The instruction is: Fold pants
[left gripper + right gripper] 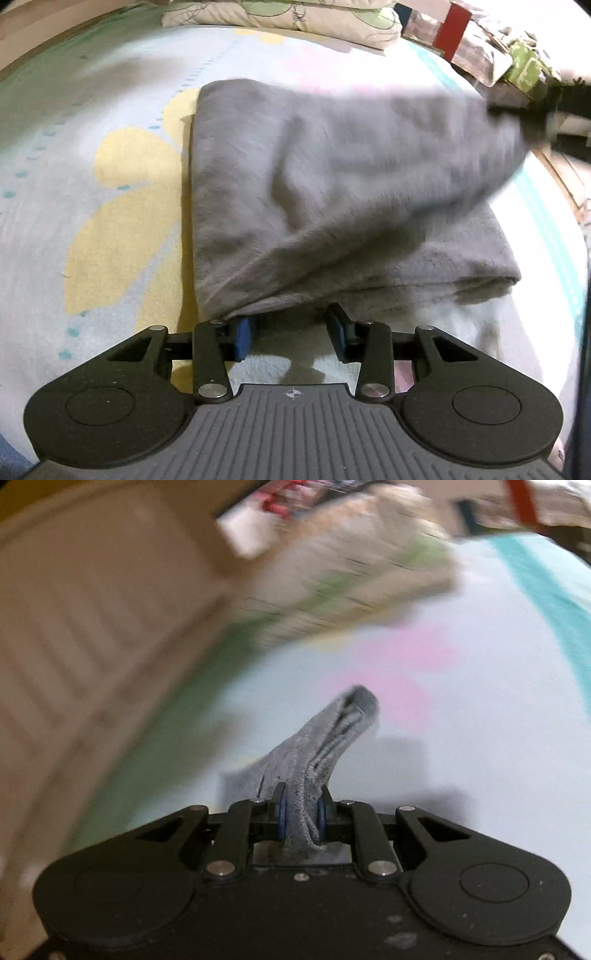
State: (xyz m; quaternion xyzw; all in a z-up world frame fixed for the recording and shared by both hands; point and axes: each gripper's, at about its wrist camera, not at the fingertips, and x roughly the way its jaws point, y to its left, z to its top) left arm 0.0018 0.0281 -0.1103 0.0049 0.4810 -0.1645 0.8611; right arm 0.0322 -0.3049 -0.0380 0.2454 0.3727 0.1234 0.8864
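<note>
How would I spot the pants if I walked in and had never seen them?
Look at the pale bed cover with its big yellow flower print. In the middle lie the grey pants, a soft, fuzzy, folded bundle; the right gripper pinches one bunched edge of them. They are the only plain grey thing there, unlike the green-patterned bedding stacked at the far end.

Plain grey fleece pants (332, 177), pale blanket (110, 155) with yellow petal shapes, pink patches and dotted teal lines, cream pillow (295, 18) with green floral print, black grippers with blue pads (243, 334), red strip (452, 27) beyond
</note>
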